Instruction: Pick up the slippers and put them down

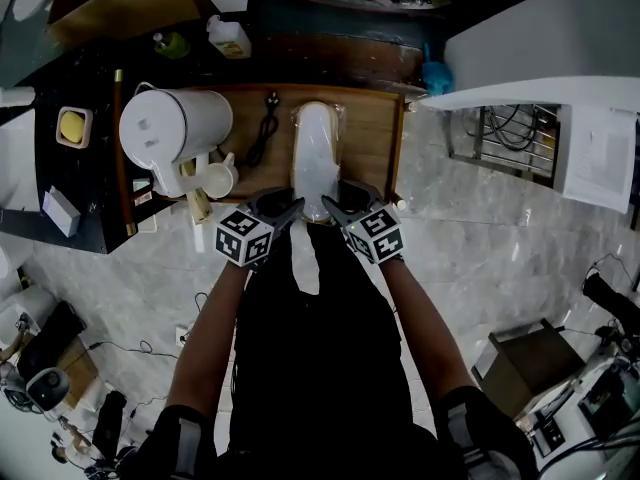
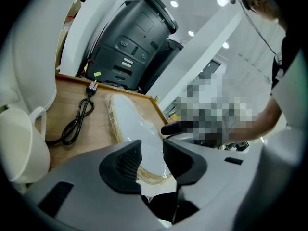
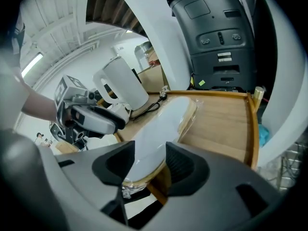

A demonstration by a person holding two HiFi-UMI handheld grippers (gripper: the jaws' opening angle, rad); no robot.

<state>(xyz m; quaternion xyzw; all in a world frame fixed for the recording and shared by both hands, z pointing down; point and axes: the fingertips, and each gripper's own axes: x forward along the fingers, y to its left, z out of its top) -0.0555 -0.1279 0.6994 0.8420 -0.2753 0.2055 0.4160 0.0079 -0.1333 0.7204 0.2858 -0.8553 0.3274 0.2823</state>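
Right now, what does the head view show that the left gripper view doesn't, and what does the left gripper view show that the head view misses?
Only the head view shows the marble floor and the person's arms reaching down. Only the left gripper view shows the front of the dark grey machine behind the wooden tray, and how the left gripper stands: jaws apart, with the near end of the slippers seen between them. Both show the wrapped white slippers lying on the tray, the black cable and the cup.

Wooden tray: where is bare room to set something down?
Free: bare wood between the wrapped slippers and the tray's right rim. Left of them lies the black cord; kettle and cup crowd the far left.
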